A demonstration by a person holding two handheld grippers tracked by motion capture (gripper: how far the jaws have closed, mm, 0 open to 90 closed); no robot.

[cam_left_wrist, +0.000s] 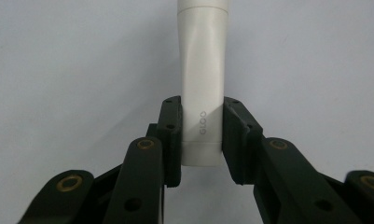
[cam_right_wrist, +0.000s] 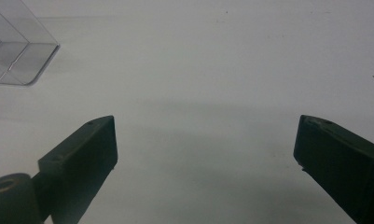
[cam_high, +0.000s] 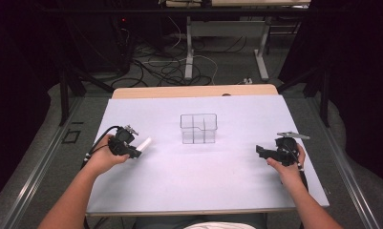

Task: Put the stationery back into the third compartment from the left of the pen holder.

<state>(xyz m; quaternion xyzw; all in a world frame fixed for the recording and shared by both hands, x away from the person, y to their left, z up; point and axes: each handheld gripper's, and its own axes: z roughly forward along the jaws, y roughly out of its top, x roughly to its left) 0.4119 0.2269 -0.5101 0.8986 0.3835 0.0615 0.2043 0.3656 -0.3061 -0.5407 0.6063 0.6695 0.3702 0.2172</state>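
Observation:
A white tube (cam_left_wrist: 202, 79) marked GLOO is clamped at its flat end between the jaws of my left gripper (cam_left_wrist: 201, 135). From the high view the tube (cam_high: 144, 142) sticks out to the right of the left gripper (cam_high: 134, 151), low over the table's left side. A clear plastic divided box (cam_high: 198, 128) stands at the table's middle, apart from both grippers. My right gripper (cam_high: 259, 150) rests on the right side, pointing left, jaws wide apart with nothing between them (cam_right_wrist: 205, 149). The box's corner (cam_right_wrist: 17, 51) appears at the upper left of the right gripper view.
The table is covered by a white sheet (cam_high: 198, 181), with a wooden edge (cam_high: 194, 90) at the back. Beyond it are desk legs (cam_high: 189, 52) and cables (cam_high: 155, 67) on the floor. Dark frames stand at both sides.

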